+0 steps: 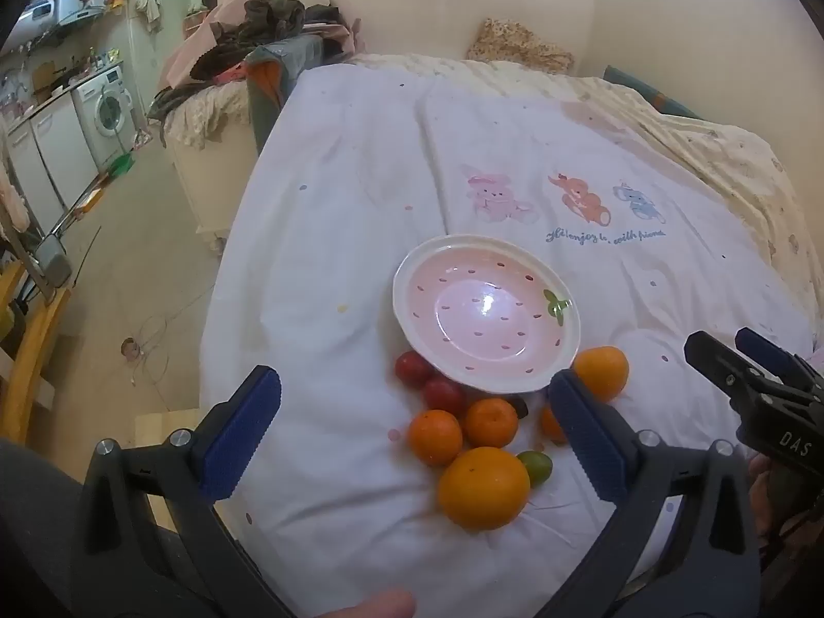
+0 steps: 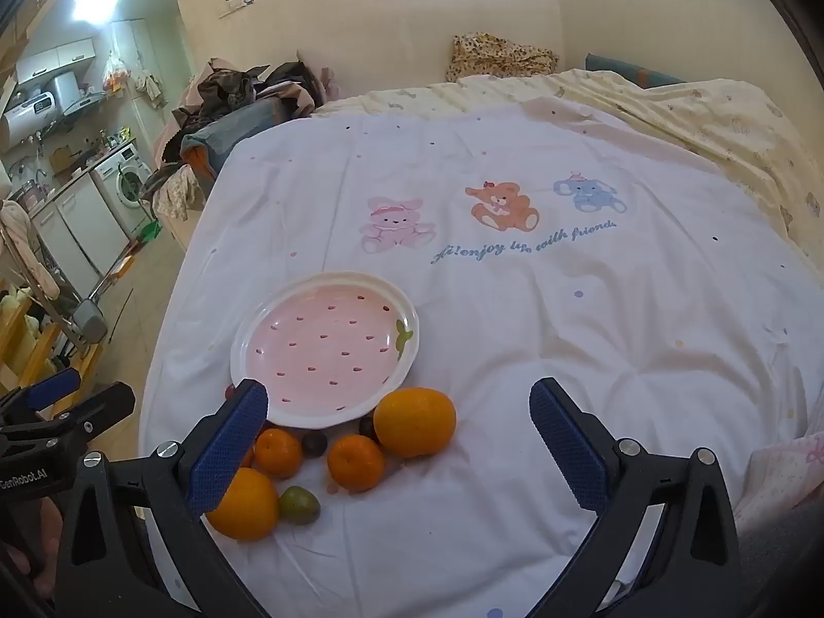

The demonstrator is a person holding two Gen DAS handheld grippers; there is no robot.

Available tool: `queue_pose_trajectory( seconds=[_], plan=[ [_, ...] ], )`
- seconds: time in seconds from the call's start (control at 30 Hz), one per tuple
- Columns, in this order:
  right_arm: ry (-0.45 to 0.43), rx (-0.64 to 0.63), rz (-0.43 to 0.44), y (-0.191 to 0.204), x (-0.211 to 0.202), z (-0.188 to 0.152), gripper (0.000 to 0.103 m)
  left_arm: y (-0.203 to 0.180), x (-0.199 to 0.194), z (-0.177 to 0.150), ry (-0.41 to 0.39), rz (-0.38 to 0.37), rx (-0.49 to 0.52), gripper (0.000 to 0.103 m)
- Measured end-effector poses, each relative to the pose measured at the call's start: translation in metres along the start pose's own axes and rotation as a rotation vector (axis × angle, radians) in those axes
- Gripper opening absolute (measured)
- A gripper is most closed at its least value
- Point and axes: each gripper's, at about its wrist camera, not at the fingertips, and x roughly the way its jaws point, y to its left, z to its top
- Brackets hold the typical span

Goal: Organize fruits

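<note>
Round orange, red and green fruits (image 1: 483, 486) lie clustered beside the empty pink strawberry-patterned ceramic plate (image 1: 515, 383) on the white bed quilt (image 1: 335, 237), both the left gripper (image 1: 412, 427) and right gripper (image 2: 399, 438) hovering wide open, holding nothing.

plate (image 1: 559, 360): on quilt (image 1: 335, 237), near its front edge; nothing in it
fruit cluster: on quilt, just in front of plate, some tucked vs. its near rim
large orange A (image 1: 483, 486): frontmost, w/ green plum (image 1: 536, 466) touching its right
tangerines (image 1: 435, 436): betw. orange A & plate
red plums (image 1: 412, 368): at plate's front-left rim
large orange B (image 2: 414, 421): at plate's front-right rim
clothes pile (image 1: 268, 26): behind quilt, far left
</note>
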Motion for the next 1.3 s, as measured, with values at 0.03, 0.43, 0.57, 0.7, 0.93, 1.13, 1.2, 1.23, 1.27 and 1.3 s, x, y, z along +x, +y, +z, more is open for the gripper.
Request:
queue_pose_trajectory(
  seconds=[0.03, 0.43, 0.57, 0.7, 0.93, 1.13, 1.2, 1.23, 1.27, 1.3],
  plan=[
    [0.000, -0.001, 0.000, 0.0000, 0.0002, 0.0000, 0.103, 0.0002, -0.0001, 0.0001, 0.002, -0.002, -0.003, 0.103],
    [-0.004, -0.002, -0.002, -0.0006, -0.0012, 0.0023, 0.103, -0.0002, 0.0038, 0.0006, 0.009, -0.008, -0.010, 0.103],
    [-0.011, -0.004, -0.003, 0.0001, 0.0008, -0.0015, 0.103, 0.0009, 0.0019, -0.0014, 0.007, -0.005, -0.004, 0.103],
    [-0.005, -0.003, -0.002, 0.0004, 0.0016, 0.0002, 0.103, 0.0010, 0.0020, -0.0007, 0.004, -0.004, -0.005, 0.103],
    [-0.006, -0.001, 0.000, 0.0002, 0.0006, 0.0017, 0.103, 0.0004, 0.0016, -0.0015, 0.007, -0.004, -0.006, 0.103],
    [-0.005, -0.002, -0.001, 0.0003, 0.0008, 0.0017, 0.103, -0.0002, 0.0017, -0.0010, 0.008, -0.004, -0.004, 0.103],
    [-0.006, -0.001, -0.001, 0.0002, 0.0008, 0.0017, 0.103, -0.0002, 0.0018, -0.0005, 0.008, -0.005, -0.003, 0.103],
    [-0.006, -0.001, -0.001, 0.0003, 0.0009, 0.0017, 0.103, -0.0003, 0.0019, -0.0007, 0.008, -0.004, -0.003, 0.103],
    [-0.006, -0.001, -0.001, 0.0002, 0.0008, 0.0016, 0.103, -0.0002, 0.0019, -0.0006, 0.007, -0.004, -0.004, 0.103],
    [-0.007, -0.001, -0.001, 0.0003, 0.0008, 0.0016, 0.103, -0.0002, 0.0019, -0.0007, 0.008, -0.004, -0.005, 0.103]
  ],
)
